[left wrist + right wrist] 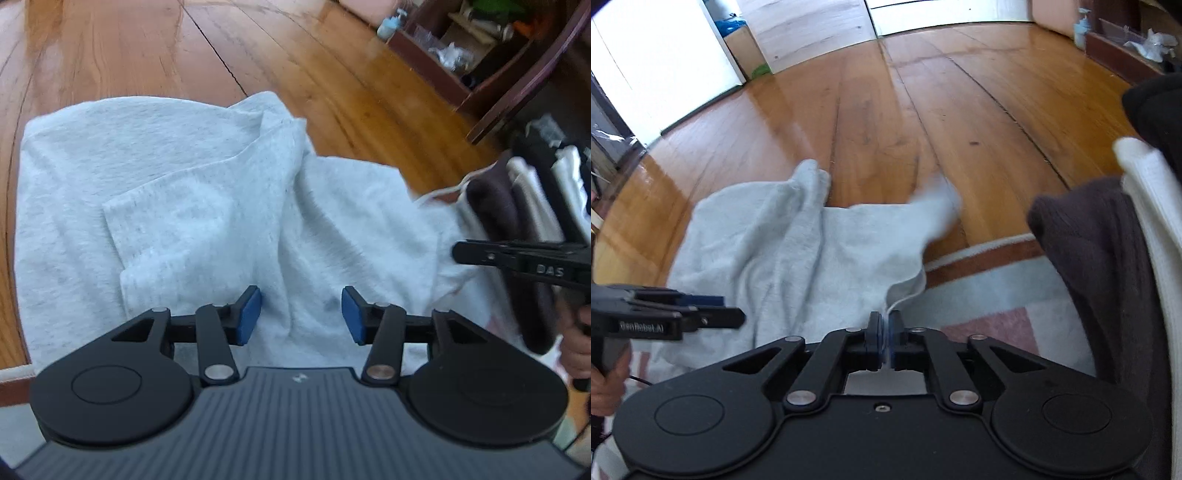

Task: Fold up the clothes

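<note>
Right wrist view shows the right tongs [885, 334] pressed together on a hem of the grey garment [798, 251], pinching its near edge so that side can likely be lifted or carried over. That garment lies crumpled, partly on the wooden floor [886, 122] and partly on the patterned rug [982, 295]; one far corner of it is smeared by blur, so its shape there is hard to read.

Over the garment's near middle, the left tongs [301, 315] hang spread, with nothing between the blue pads [249, 314]; probably poised to take a second hold or pin the cloth. A pocket-like patch [177, 229] faces up on the garment.

Just beside the garment stands a stack of folded dark and white clothes [524, 221], cut off by the frame, so its height and count stay unknown. Whether the garment is half folded or merely rumpled cannot be settled.
</note>
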`<state>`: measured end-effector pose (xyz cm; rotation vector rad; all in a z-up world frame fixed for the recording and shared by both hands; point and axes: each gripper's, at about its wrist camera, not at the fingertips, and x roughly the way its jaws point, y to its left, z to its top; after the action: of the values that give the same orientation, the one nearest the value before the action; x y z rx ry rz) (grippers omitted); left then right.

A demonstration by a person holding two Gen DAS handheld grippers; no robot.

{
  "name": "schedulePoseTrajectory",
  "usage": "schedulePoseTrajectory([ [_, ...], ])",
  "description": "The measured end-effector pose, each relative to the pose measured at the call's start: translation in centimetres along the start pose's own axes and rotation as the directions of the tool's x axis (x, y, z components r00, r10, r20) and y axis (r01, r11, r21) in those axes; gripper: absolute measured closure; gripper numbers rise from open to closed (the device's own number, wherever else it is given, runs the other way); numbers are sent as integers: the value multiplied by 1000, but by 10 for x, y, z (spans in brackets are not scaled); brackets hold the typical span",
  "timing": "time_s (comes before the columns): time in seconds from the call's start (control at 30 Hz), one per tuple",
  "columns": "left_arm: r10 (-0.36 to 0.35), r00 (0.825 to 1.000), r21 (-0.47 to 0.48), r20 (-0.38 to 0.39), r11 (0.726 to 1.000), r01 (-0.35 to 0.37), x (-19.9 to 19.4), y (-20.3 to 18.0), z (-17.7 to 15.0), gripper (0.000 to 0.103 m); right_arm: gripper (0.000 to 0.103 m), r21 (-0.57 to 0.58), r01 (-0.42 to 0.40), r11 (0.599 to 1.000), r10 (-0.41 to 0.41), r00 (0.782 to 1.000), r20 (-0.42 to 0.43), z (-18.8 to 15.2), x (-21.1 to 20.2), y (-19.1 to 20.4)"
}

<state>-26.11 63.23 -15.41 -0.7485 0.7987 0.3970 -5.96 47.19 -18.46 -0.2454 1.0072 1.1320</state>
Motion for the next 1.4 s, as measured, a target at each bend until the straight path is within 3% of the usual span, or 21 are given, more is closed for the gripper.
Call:
schedulePoseTrajectory([
  [0.13,-25,996,-28,80,999,27,-14,9,20,53,86,-15,-5,1000,5,1000,16,6,1,6],
  [0.27,11,989,49,150,999,-19,-12,11,55,43,83,-31,-10,999,11,999,33,13,3,13],
  [0.3,2,991,66,135,998,-11,-4,12,64,41,75,-34,-11,999,13,999,37,15,3,14],
  [0.33,-7,993,85,116,996,-3,2,13,70,41,67,-44,-44,998,45,999,23,14,6,21],
  [0.43,-19,998,139,57,990,11,22,14,83,41,66,-84,-197,977,191,979,-71,6,23,51],
  [0.47,-34,999,146,40,989,28,28,15,86,45,64,-97,-250,964,239,965,-106,2,29,62],
  [0.5,-66,998,144,12,988,64,34,18,87,65,61,-118,-295,948,277,949,-150,-3,36,73],
  [0.57,-82,997,115,-17,990,83,40,25,88,90,54,-199,-321,926,277,935,-221,-13,46,93],
  [0.6,-81,997,93,-13,992,82,40,29,88,97,50,-260,-313,913,252,937,-244,-19,49,102],
  [0.63,-82,997,67,6,994,82,37,34,87,98,52,-343,-285,895,213,949,-231,-26,48,109],
  [0.67,-88,996,32,33,996,87,33,41,87,98,56,-429,-250,868,175,963,-206,-34,45,115],
  [0.7,-100,993,-14,69,995,101,26,49,86,98,91,-510,-211,834,139,974,-176,-42,43,122],
  [0.77,-119,984,-108,131,985,133,17,64,83,98,96,-499,-175,849,114,982,-150,-47,37,116],
  [0.83,-67,985,-162,160,982,93,12,72,82,95,96,-464,-144,874,94,987,-128,-51,31,108],
  [0.93,64,984,-105,166,993,-47,8,60,83,89,94,-433,-110,895,59,990,-131,-57,29,100],
  [0.97,85,981,-86,173,994,-71,5,54,82,81,91,-424,-112,899,60,989,-133,-56,28,99],
  [1.07,54,977,-1,204,998,-55,-13,26,73,64,65,-372,-110,922,72,991,-115,-51,22,93],
  [1.1,39,977,42,209,998,-49,-18,15,69,62,49,-345,-102,933,68,992,-109,-50,21,89],
  [1.2,-7,982,177,190,984,-27,-26,-20,55,61,47,-263,-77,962,54,994,-93,-50,21,77],
  [1.4,-44,997,260,57,965,28,-8,-53,24,61,46,-94,-29,995,23,998,-65,-49,21,53],
])
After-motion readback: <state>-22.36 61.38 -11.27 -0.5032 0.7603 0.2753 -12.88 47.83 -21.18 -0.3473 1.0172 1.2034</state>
